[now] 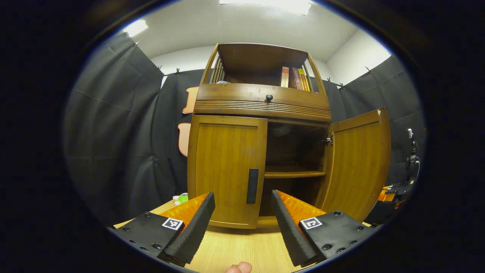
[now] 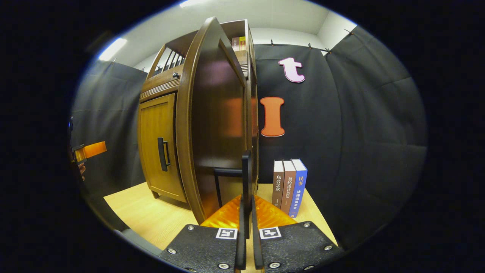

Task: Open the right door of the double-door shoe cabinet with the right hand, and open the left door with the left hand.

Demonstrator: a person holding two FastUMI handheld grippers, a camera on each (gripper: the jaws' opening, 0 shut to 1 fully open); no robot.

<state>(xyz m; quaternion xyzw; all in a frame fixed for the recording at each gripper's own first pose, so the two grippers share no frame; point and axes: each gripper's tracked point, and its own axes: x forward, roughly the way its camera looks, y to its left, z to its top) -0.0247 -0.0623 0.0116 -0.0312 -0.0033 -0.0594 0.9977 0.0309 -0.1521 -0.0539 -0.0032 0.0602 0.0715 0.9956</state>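
The wooden shoe cabinet (image 1: 261,100) stands on a light table. Its left door (image 1: 223,167) is closed, with a dark vertical handle (image 1: 252,185) at its inner edge. My left gripper (image 1: 242,198) is open just short of that handle, touching nothing. The right door (image 1: 360,163) is swung wide, baring an inner shelf (image 1: 293,174). In the right gripper view this door (image 2: 216,125) is seen edge-on, and my right gripper (image 2: 246,206) is shut on its black handle (image 2: 246,170). The left door (image 2: 157,148) shows there too, closed.
Three books (image 2: 290,185) stand upright on the table (image 2: 151,216) right of the open door. More books (image 1: 295,77) sit on the top shelf above a drawer knob (image 1: 269,98). A green toy (image 1: 183,198) lies left of the cabinet. Black cloth walls surround the booth.
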